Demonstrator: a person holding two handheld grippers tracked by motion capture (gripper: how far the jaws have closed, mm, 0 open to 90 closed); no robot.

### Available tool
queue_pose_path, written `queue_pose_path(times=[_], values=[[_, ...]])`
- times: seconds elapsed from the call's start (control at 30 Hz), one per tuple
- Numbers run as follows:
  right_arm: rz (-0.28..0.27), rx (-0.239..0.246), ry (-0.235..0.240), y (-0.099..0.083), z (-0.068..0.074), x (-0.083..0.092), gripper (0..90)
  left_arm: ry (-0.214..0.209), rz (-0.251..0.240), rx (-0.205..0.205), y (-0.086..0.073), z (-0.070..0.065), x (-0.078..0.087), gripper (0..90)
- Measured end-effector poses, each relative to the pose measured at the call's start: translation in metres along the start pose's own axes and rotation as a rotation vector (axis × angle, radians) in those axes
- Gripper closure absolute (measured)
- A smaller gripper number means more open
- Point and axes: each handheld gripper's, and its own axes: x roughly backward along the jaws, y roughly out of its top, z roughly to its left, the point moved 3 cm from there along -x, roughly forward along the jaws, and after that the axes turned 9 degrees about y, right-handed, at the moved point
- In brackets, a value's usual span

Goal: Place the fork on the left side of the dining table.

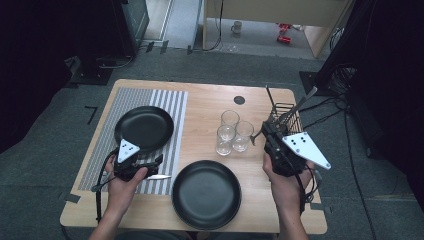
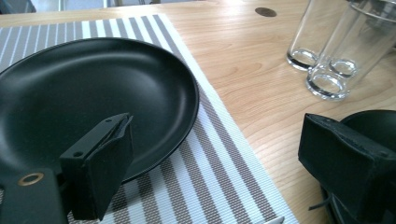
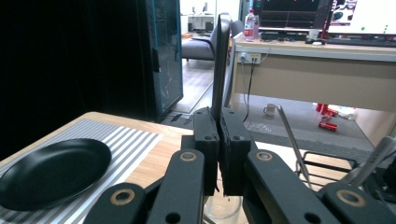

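Wire basket [image 1: 286, 111] holds utensils; the right gripper [image 3: 219, 154] pinches a dark handle [image 3: 220, 60], the left gripper's [image 2: 210, 163] jaws spread by a black plate [image 2: 93, 93].

You are clamping a dark flat utensil [image 3: 220, 60] in your right gripper [image 3: 218, 140], and its lower end is hiding behind the pads, so what kind it is stays unclear. In the left gripper view the glasses [image 2: 327, 51] are running off the top edge. The near black plate [image 2: 373, 126] is sitting mostly behind a jaw.
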Motion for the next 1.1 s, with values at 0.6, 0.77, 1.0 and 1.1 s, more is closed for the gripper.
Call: queue_pose_path(times=[0.6,0.77,1.0,1.1], values=[[-0.001,-0.001,0.068,-0.001,0.026,-0.015,88.1,-0.048,-0.012,-0.026,0.008,-0.023,-0.003,10.9],[0.000,0.000,0.086,-0.001,0.033,-0.018,88.1,-0.069,-0.018,-0.029,0.010,-0.031,-0.004,10.9],[0.004,0.002,0.108,-0.002,0.043,-0.022,88.1,-0.092,-0.023,-0.048,0.013,-0.042,-0.005,10.9],[0.006,0.007,0.116,-0.002,0.046,-0.024,88.1,-0.105,-0.023,-0.055,0.015,-0.046,-0.006,10.9]])
